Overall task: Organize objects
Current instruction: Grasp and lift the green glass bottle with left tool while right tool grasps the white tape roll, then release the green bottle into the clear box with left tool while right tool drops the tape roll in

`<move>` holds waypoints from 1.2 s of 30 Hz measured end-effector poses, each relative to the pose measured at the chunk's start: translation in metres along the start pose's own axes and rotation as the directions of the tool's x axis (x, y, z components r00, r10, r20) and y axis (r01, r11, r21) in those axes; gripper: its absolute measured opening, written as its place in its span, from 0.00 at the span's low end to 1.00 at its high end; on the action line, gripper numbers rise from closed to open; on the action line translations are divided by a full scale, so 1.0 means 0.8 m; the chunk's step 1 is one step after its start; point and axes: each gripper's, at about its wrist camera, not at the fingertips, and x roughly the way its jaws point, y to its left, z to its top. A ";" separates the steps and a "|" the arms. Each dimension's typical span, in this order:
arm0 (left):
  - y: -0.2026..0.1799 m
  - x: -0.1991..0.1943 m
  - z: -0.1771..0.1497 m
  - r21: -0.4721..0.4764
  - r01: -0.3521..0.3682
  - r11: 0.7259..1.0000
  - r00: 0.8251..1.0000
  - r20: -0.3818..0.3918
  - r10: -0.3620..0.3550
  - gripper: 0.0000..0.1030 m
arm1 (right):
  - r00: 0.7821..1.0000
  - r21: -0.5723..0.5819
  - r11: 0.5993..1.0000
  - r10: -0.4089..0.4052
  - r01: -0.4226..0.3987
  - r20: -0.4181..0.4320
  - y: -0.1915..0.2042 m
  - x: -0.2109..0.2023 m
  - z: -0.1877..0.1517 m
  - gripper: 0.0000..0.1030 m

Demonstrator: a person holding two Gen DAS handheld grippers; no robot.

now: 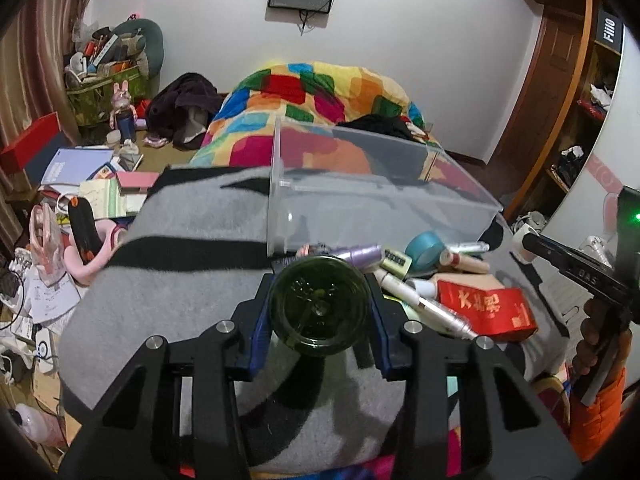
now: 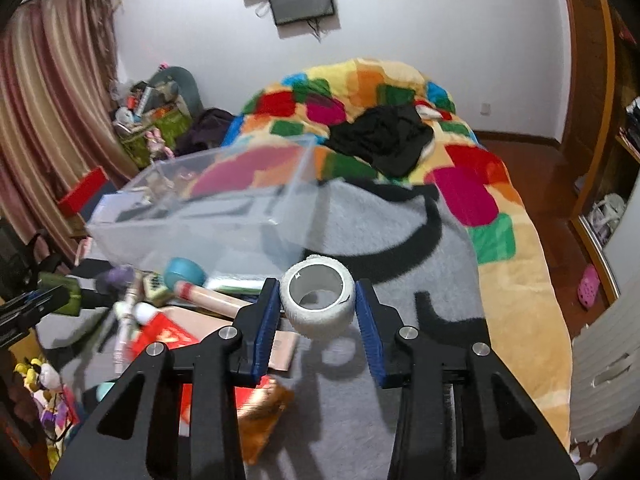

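Note:
My left gripper (image 1: 319, 304) is shut on a dark green bottle (image 1: 320, 306), seen bottom-on, held above the grey blanket (image 1: 180, 248). My right gripper (image 2: 318, 304) is shut on a white tape roll (image 2: 318, 300), held above the same blanket (image 2: 400, 280). A clear plastic box (image 1: 360, 196) stands open on the bed just beyond the left gripper; it also shows in the right wrist view (image 2: 208, 208). A pile of small items lies beside it: a red packet (image 1: 486, 306), a teal tape roll (image 1: 424, 246), white pens (image 1: 424, 300) and a lilac tube (image 1: 362, 256).
A multicoloured quilt (image 1: 320, 96) with black clothes (image 2: 384, 140) covers the far bed. Books and clutter (image 1: 92, 184) lie on the floor at the left. A wooden wardrobe (image 1: 560, 80) stands at the right. An orange snack packet (image 2: 264, 416) lies under the right gripper.

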 end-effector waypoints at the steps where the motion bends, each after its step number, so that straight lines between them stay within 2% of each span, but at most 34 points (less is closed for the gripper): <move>1: -0.001 -0.002 0.002 0.002 0.003 1.000 1.000 0.003 -0.003 0.40 | 1.000 -0.006 1.000 0.011 -0.011 0.010 0.004 -0.005 0.002 0.34; 10: -0.014 -0.022 0.052 0.033 0.007 0.999 0.997 0.072 -0.009 0.40 | 0.995 -0.074 0.995 0.065 -0.060 0.076 0.038 -0.028 0.027 0.34; 17: -0.026 -0.013 0.094 0.044 0.014 0.999 0.993 0.119 -0.019 0.40 | 0.992 -0.095 0.991 0.101 -0.094 0.073 0.057 -0.010 0.051 0.34; 22: -0.035 0.025 0.115 0.060 -0.040 0.997 0.994 0.102 0.033 0.40 | 0.996 -0.120 0.991 0.073 -0.067 0.047 0.068 0.021 0.070 0.34; 29: -0.034 0.082 0.125 0.069 -0.100 0.993 0.995 0.038 0.097 0.40 | 0.998 -0.137 0.989 0.046 -0.051 -0.044 0.071 0.080 0.093 0.34; 31: -0.033 0.098 0.124 0.066 -0.076 0.995 0.997 0.005 0.076 0.40 | 0.997 -0.141 0.989 0.042 -0.051 -0.065 0.071 0.093 0.096 0.34; 36: -0.032 0.116 0.119 0.047 0.036 0.998 0.997 -0.065 -0.033 0.40 | 0.991 -0.140 0.986 0.069 -0.085 -0.117 0.073 0.115 0.096 0.34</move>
